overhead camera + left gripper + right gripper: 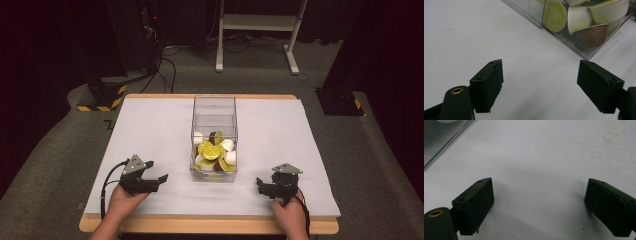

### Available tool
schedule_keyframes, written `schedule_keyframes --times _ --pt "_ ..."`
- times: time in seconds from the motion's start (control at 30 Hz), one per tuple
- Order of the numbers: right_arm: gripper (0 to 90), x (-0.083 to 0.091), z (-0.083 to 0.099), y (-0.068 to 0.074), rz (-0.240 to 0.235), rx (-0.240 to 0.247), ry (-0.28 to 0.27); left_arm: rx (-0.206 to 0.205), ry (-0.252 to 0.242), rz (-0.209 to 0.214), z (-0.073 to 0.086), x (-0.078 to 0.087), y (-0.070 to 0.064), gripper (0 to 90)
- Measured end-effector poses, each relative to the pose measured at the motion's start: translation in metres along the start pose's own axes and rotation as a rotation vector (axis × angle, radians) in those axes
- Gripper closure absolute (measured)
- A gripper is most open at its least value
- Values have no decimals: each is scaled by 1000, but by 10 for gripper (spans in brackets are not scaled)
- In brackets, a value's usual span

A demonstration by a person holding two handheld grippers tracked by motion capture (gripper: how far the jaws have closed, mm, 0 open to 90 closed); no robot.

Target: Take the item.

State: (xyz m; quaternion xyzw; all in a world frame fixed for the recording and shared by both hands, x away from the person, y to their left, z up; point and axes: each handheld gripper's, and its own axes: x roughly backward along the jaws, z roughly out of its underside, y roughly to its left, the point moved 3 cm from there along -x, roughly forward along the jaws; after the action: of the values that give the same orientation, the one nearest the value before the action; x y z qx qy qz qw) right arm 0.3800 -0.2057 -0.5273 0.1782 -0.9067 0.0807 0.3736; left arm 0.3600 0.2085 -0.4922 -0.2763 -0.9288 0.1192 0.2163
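On the white table top (150,130), near its front edge, the left gripper (159,178) sits in the person's left hand (125,199) with its jaws spread wide and nothing between them; in the left gripper view the two black pads (489,82) stand far apart over bare table, touching nothing; the jaws aim toward the near left corner of the clear plastic box (214,112). The right gripper (259,184), in the right hand (290,215), is likewise wide open and empty; its jaws point left toward the box, well apart from it. The box stands at the table's middle, between the two grippers; its long axis runs from the near edge toward the far edge. Coffee capsules (214,152) are heaped in its near half, green-lidded, white and brown ones mixed; in the left gripper view a green foil lid (555,15) faces the wall, with a brown capsule (592,35) lying beside it.
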Motion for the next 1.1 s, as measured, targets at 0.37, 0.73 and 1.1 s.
schedule_keyframes --times 0.37,0.73,1.1 --pt "89 0 0 0 0 0 0 -20 -7 13 -2 0 -10 226" --pt "89 0 0 0 1 0 0 -7 -18 33 -7 1 -15 234" --pt "89 0 0 0 1 0 0 4 -68 35 -14 6 -23 326"
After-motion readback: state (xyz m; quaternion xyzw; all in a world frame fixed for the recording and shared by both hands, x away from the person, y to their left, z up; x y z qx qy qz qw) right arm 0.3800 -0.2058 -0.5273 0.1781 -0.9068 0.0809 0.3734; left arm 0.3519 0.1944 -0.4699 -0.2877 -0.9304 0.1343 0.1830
